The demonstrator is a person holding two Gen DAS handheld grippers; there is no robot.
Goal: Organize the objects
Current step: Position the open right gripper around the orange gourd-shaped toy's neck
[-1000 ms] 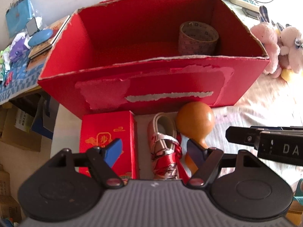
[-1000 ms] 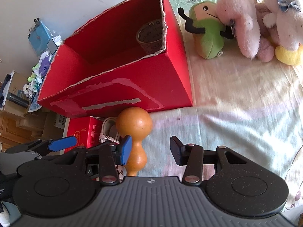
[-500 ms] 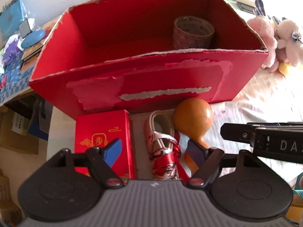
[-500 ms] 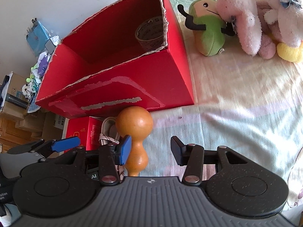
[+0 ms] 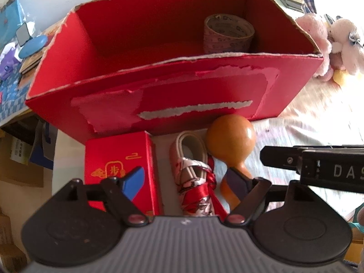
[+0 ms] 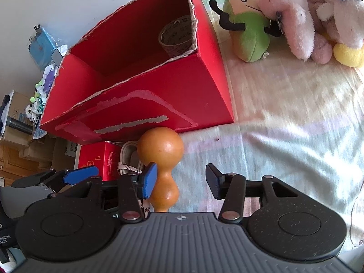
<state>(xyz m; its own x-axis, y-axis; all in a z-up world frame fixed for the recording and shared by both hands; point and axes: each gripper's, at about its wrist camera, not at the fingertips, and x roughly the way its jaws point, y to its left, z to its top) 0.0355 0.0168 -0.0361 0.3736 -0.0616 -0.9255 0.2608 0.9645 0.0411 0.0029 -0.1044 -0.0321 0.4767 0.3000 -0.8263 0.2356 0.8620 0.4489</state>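
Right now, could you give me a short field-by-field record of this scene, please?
container: red box, open top
inside: tape roll
in front of it: small red carton, ribbon-tied bundle, orange gourd
left gripper: open, over the bundle
right gripper: open, around the gourd's neck
behind: plush toys

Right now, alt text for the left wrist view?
Open left gripper hovers over a ribbon-tied shoe lying between a small red box and an orange gourd. Behind them stands a big red cardboard box holding a tape roll; the right gripper enters from the right edge.
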